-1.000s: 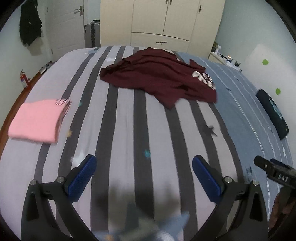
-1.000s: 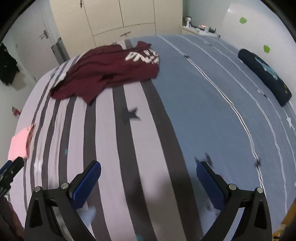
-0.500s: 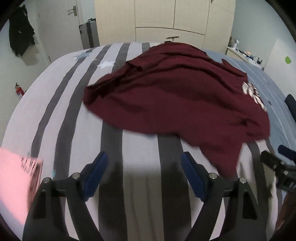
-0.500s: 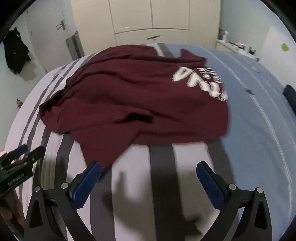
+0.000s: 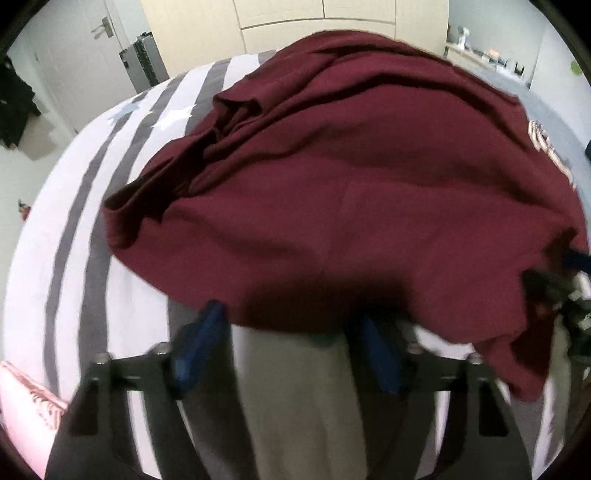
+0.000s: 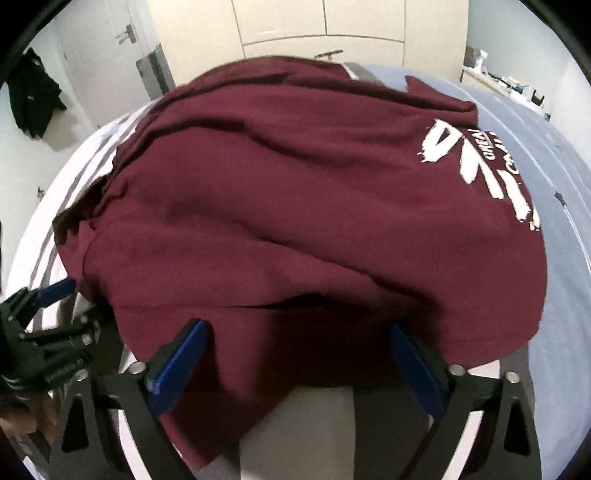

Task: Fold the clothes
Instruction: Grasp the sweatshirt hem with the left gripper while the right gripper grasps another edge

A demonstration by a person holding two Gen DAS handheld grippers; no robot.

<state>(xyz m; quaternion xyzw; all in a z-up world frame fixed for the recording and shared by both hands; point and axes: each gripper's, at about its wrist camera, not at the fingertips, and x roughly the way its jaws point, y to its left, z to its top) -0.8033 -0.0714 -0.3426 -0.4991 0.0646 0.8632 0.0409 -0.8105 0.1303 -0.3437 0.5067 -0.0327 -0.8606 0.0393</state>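
A crumpled maroon T-shirt (image 5: 369, 177) lies on a bed with a striped bedsheet (image 5: 74, 236), grey and white on one side and pale blue on the other. The shirt has a white printed logo (image 6: 491, 166) near its right part, and its cloth is bunched in many folds. The left gripper (image 5: 291, 339) points down at the near hem of the shirt. Its jaws have just been closing and now stand about half apart, and the blue pads (image 5: 199, 343) sit at the edge of the cloth, but they do not press on it; only the bedsheet and the shadowed hem are seen between them. The right gripper (image 6: 299, 350) is also at the near hem, further to the right. Its jaws have just been closing a little, but they are wide apart, and the maroon cloth lies between its blue pads (image 6: 181, 362) without being pinched. In each wrist view the other gripper appears at the side, near the shirt edge. A folded pink garment (image 5: 22, 402) lies at the left on the bed. Behind the bed stand a cream wardrobe (image 6: 332, 26) and a white door (image 5: 92, 48).
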